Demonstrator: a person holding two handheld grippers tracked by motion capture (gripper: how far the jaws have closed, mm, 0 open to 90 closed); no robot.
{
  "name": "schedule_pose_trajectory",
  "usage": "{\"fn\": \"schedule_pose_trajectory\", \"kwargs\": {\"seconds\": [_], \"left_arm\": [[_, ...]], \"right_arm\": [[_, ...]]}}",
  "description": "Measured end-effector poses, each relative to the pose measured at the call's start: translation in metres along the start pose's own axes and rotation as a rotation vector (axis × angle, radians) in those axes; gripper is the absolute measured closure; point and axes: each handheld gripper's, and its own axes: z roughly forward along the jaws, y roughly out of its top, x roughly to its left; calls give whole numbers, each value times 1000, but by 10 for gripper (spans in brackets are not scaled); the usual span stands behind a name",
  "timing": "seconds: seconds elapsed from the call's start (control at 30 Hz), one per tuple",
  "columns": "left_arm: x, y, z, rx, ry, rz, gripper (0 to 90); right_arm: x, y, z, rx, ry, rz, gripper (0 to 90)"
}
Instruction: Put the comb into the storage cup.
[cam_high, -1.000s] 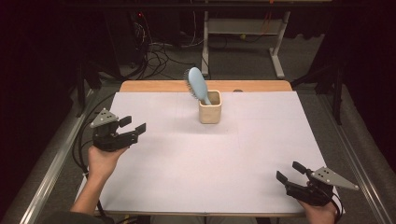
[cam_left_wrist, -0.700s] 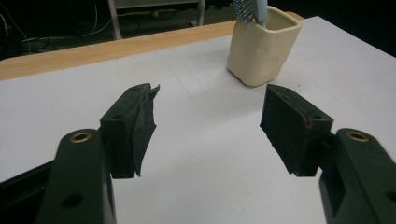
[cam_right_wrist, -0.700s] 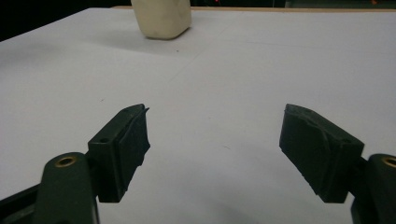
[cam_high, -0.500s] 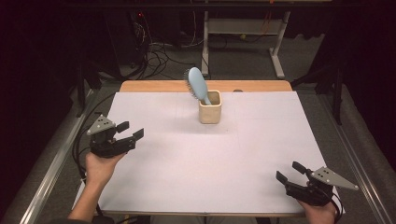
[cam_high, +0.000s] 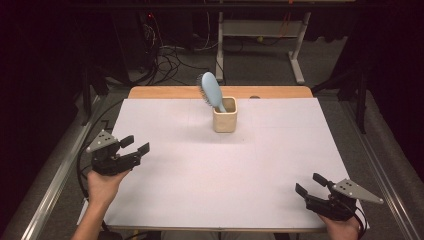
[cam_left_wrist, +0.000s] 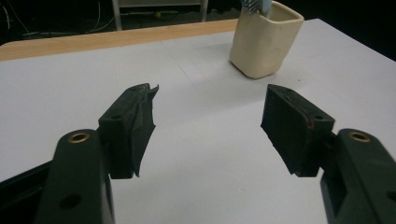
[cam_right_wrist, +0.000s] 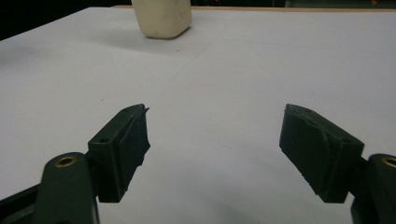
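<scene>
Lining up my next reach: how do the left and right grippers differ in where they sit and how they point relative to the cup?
The left gripper sits at the table's left edge, farther up the table and nearer the cup; the right gripper sits at the near right corner. The left points right and away from the person; the right points left and away. The left gripper view frames the cup larger. Both are open and empty.

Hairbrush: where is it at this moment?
In the high view the light blue hairbrush stands handle-down in the cream cup, leaning left, at the far middle of the white table.
</scene>
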Motion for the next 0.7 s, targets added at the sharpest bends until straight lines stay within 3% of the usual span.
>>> {"fn": "schedule_pose_trajectory", "kwargs": {"seconds": [0.7], "left_arm": [[0,-16,-5,-7,3,4,332]], "right_arm": [[0,0,0,0,-1,-2,244]]}}
